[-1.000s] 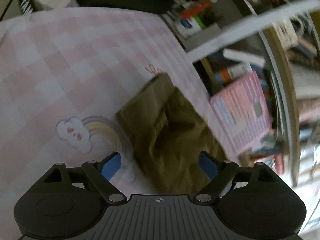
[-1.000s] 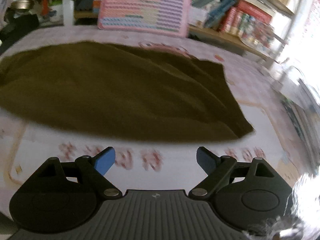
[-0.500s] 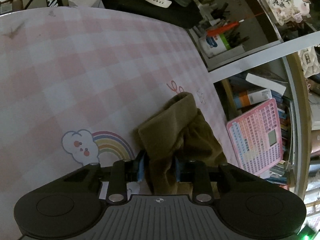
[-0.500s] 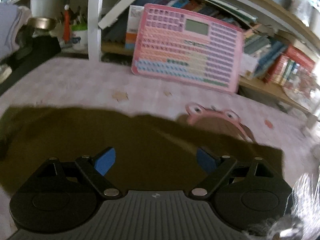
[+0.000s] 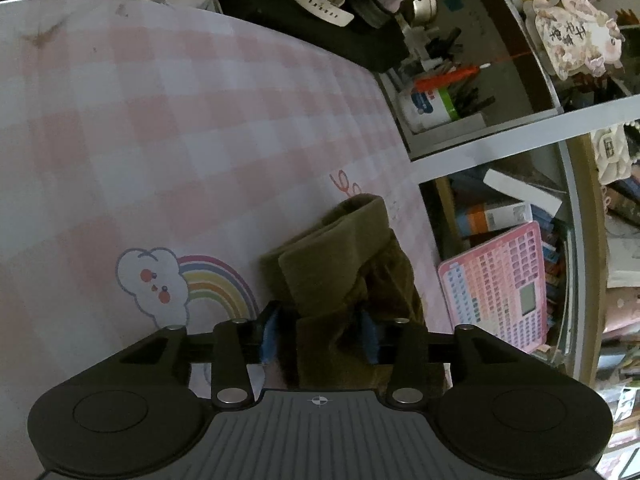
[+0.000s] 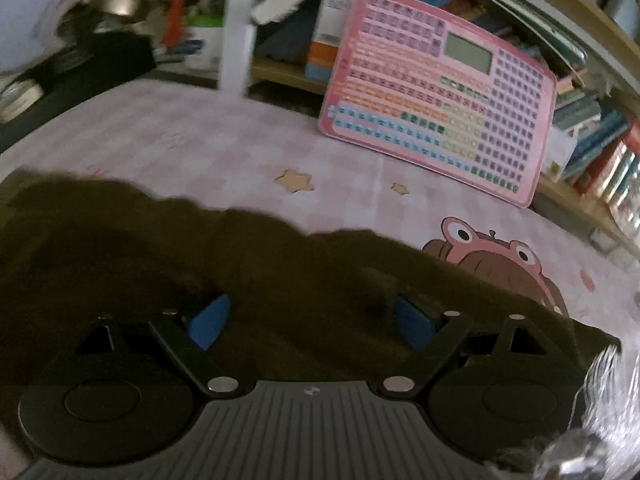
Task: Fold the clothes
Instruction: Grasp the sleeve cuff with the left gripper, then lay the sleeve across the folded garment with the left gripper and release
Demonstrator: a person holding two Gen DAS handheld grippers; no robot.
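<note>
Olive-brown garment [image 5: 352,276] lies on pink-checked tabletop [image 5: 168,128], near the edge that runs along the shelves. Left wrist view: left gripper [image 5: 318,334] jaws closed down on a bunched fold of the garment, blue pads [image 5: 269,332] pressing cloth from both sides, fabric gathered and rumpled between them. A thick cuff-like band of the garment sticks out past the jaws, pointing toward the shelf-side edge. Cloud-and-rainbow print [image 5: 176,280] on the tabletop sits just beside the garment on the side away from the shelves.

Right wrist view: garment [image 6: 248,280] spread wide and flat across the tabletop [image 6: 208,148], blurry. Right gripper [image 6: 312,322] jaws wide apart, nothing clamped, blue pads [image 6: 210,320] over the dark cloth; touching it or just above, cannot tell. Pink frog print [image 6: 492,252] on the tabletop partly covered by the garment's far edge. Pink keypad board [image 6: 440,96] leans upright against the shelf at the tabletop's far edge, well apart from the garment. Same board [image 5: 496,288] in left view. White cup with pens [image 5: 428,108] on the shelf beyond.
</note>
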